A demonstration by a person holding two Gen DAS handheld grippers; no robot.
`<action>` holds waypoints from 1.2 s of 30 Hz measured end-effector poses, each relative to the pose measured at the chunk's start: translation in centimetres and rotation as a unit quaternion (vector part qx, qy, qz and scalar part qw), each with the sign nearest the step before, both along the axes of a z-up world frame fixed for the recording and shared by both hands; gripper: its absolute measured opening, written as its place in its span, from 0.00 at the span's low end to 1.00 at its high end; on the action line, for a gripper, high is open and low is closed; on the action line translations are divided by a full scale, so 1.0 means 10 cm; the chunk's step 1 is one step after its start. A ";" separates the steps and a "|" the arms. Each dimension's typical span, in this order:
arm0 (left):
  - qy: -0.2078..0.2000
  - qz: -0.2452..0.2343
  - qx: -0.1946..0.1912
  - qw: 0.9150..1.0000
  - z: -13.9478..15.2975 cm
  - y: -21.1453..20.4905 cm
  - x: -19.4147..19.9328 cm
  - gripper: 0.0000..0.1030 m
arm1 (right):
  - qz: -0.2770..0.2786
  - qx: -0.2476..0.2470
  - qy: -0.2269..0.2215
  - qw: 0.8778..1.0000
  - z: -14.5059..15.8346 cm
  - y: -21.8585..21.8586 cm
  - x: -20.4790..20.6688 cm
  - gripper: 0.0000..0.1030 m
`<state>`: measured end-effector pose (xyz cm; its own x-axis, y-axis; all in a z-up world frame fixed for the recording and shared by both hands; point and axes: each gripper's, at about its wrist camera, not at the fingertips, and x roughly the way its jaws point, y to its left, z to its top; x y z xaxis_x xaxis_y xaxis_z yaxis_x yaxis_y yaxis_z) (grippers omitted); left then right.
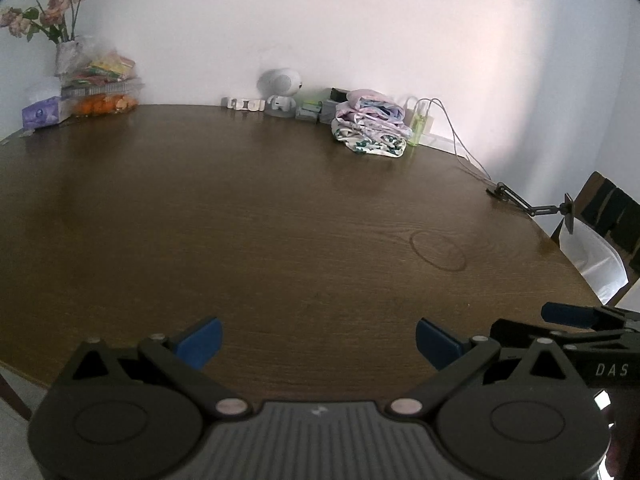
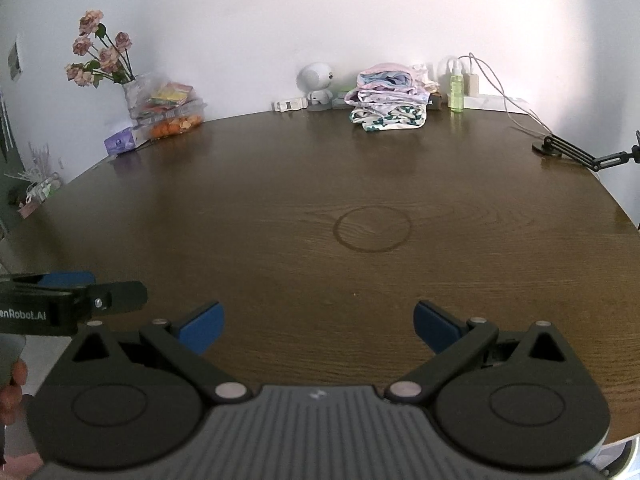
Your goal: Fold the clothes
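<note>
Both grippers hang just above the near edge of the wooden table [image 2: 280,184], and each is spread wide with nothing between its blue pads. Our left gripper [image 1: 319,342] and our right gripper [image 2: 318,326] sit side by side, close enough that each one shows at the edge of the other's view.

Straight out from our fingers the tabletop is bare; only a faint ring mark [image 2: 373,229] lies on it, almost dead ahead of the right fingers and off to the right of the left ones.

What we need, the pile of clothes [image 2: 390,98], lies well apart from both grippers, at the far side of the table close to the wall. It looks like a stack of folded pieces, broad side towards us, its long axis running across our line of reach. From the right fingers it lies ahead and a little to the right; from the left fingers [image 1: 372,128] it lies ahead and to the right too.

We judge the right gripper the nearer one, so a long forward reach should lead with it.
</note>
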<state>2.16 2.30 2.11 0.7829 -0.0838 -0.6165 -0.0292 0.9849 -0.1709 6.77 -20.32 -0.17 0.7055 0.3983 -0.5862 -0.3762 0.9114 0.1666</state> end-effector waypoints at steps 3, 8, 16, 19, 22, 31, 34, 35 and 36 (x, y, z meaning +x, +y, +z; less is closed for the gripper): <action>-0.002 0.001 0.002 1.000 0.00 0.00 0.00 1.00 | 0.000 0.000 0.000 1.000 -0.01 0.00 0.01 1.00; -0.006 0.005 0.002 1.000 0.01 0.01 0.01 1.00 | 0.000 0.001 0.001 1.000 -0.02 -0.01 0.01 1.00; -0.021 0.010 -0.005 1.000 0.05 0.06 0.00 1.00 | 0.001 0.000 0.000 1.000 -0.03 0.00 0.00 1.00; -0.024 0.007 -0.004 1.000 0.06 0.06 0.00 1.00 | 0.000 -0.001 0.000 1.000 -0.04 0.00 -0.01 1.00; -0.023 -0.003 -0.001 1.000 0.08 0.05 -0.01 1.00 | -0.001 -0.001 -0.001 1.000 -0.04 0.00 -0.02 1.00; -0.018 -0.002 0.001 1.000 0.06 0.03 0.00 1.00 | -0.009 -0.001 -0.004 1.000 -0.05 -0.03 -0.04 1.00; -0.015 -0.003 -0.003 1.000 0.06 0.05 0.03 1.00 | -0.011 0.000 -0.005 1.000 -0.05 -0.04 -0.05 1.00; -0.013 -0.003 -0.003 1.000 0.06 0.06 0.03 1.00 | -0.012 0.001 -0.005 1.000 -0.05 -0.04 -0.05 1.00; -0.012 -0.001 -0.003 1.000 0.06 0.06 0.04 1.00 | -0.013 0.001 -0.006 1.000 -0.05 -0.04 -0.05 1.00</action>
<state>2.52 2.87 2.67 0.7968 -0.0888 -0.5976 -0.0235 0.9838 -0.1776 6.29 -20.77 -0.66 0.7222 0.3808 -0.5774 -0.3539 0.9207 0.1647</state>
